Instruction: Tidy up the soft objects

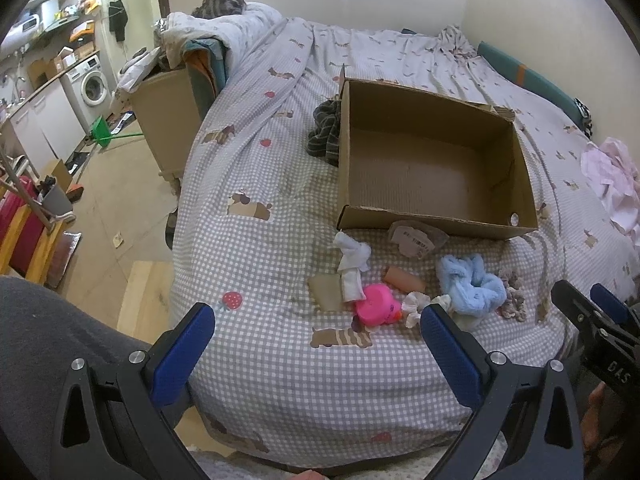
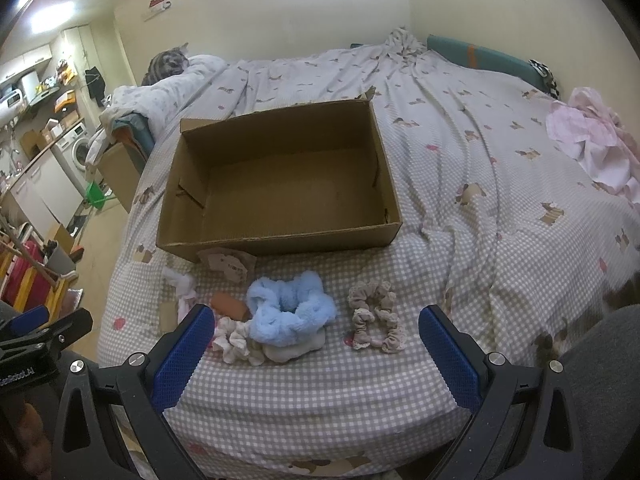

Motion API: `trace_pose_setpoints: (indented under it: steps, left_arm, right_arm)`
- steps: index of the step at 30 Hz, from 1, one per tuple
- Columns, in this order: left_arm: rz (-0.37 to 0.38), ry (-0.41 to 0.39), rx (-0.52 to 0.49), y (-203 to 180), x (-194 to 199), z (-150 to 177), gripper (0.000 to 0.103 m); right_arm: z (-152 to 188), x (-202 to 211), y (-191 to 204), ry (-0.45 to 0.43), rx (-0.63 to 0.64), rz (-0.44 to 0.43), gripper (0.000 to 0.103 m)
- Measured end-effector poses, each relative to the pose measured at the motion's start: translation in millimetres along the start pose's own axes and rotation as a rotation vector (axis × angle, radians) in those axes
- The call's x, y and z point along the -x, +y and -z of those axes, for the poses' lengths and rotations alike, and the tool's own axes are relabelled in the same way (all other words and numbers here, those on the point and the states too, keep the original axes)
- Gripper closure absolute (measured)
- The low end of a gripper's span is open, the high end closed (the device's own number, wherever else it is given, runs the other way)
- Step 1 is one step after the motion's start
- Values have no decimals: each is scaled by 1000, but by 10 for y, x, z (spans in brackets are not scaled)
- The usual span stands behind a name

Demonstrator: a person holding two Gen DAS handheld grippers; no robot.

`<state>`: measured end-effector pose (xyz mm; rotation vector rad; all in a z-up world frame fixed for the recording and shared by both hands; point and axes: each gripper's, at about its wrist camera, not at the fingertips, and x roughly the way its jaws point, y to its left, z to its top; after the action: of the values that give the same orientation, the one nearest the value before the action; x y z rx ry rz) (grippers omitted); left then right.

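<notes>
An empty cardboard box [image 1: 436, 216] [image 2: 280, 240] lies open on the checked bed. In front of it lie a fluffy blue scrunchie [image 1: 472, 282] [image 2: 290, 312], beige scrunchies [image 1: 512, 294] [image 2: 374, 320], a white scrunchie [image 2: 236, 342], a pink soft toy [image 1: 378, 304], a knotted white cloth [image 1: 352, 262] [image 2: 182, 284], an orange tube [image 1: 404, 279] [image 2: 230, 306] and a tagged packet [image 1: 416, 238] [image 2: 226, 264]. My left gripper [image 1: 316, 328] is open, empty, above the bed's near edge. My right gripper [image 2: 316, 328] is open, empty, just short of the scrunchies.
A dark striped cloth [image 1: 326, 132] lies left of the box. Pink clothing [image 2: 592, 140] lies at the bed's right. A cat [image 1: 224, 2] sits on bedding at the far left. Floor, washing machine [image 1: 94, 86] and clutter lie left of the bed.
</notes>
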<state>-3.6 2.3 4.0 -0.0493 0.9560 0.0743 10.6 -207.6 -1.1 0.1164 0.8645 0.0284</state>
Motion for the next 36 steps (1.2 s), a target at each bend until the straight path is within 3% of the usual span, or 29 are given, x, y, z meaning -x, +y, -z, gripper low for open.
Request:
trace_pose_setpoints:
  steps: [36]
  left_arm:
    - [1,0,14,-8,4,8,0]
  right_arm:
    - [-17,33,-23,-13,-10,-4,0]
